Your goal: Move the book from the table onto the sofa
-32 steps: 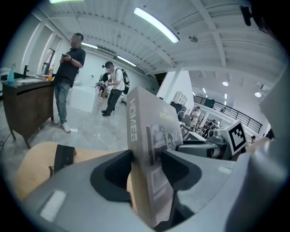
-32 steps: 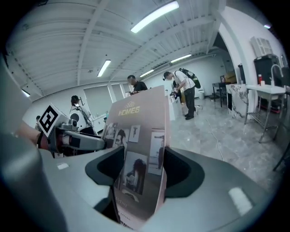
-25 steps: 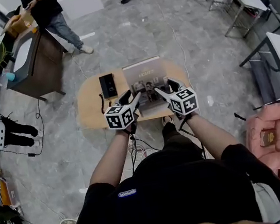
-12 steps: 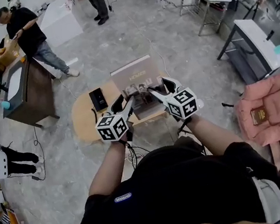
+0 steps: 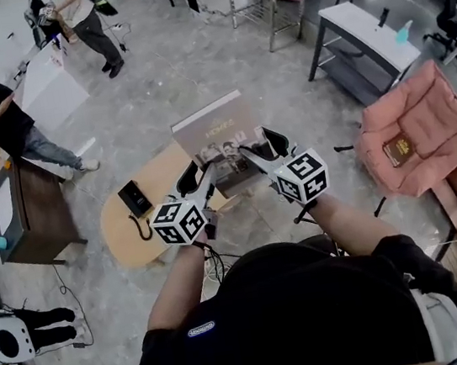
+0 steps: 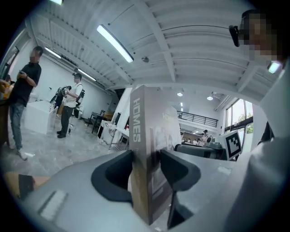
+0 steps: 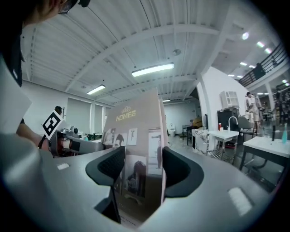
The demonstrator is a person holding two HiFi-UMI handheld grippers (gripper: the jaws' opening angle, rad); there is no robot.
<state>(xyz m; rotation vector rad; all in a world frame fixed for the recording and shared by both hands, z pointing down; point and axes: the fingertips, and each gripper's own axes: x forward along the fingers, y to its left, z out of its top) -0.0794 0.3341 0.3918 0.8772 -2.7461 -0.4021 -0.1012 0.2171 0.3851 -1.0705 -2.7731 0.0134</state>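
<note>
Book (image 5: 220, 136) is hanging in the air between the two grippers, with its cover facing up and its near edge gripped. The left gripper (image 5: 200, 176) is holding the near left corner, and the right gripper (image 5: 262, 148) is holding the near right corner. In the left gripper view the fingers (image 6: 113, 174) are pressing on both faces of the book (image 6: 147, 149), and the word HOMES is showing on its spine. In the right gripper view the fingers (image 7: 179, 170) are clamping the book (image 7: 136, 136) in the same way. From the head view the book is covering the right end of the oval table (image 5: 121, 232), where a black device (image 5: 135, 198) is lying. The pink sofa (image 5: 430, 105) is standing well apart at the right, and a small brown thing (image 5: 400, 148) is lying on it.
</note>
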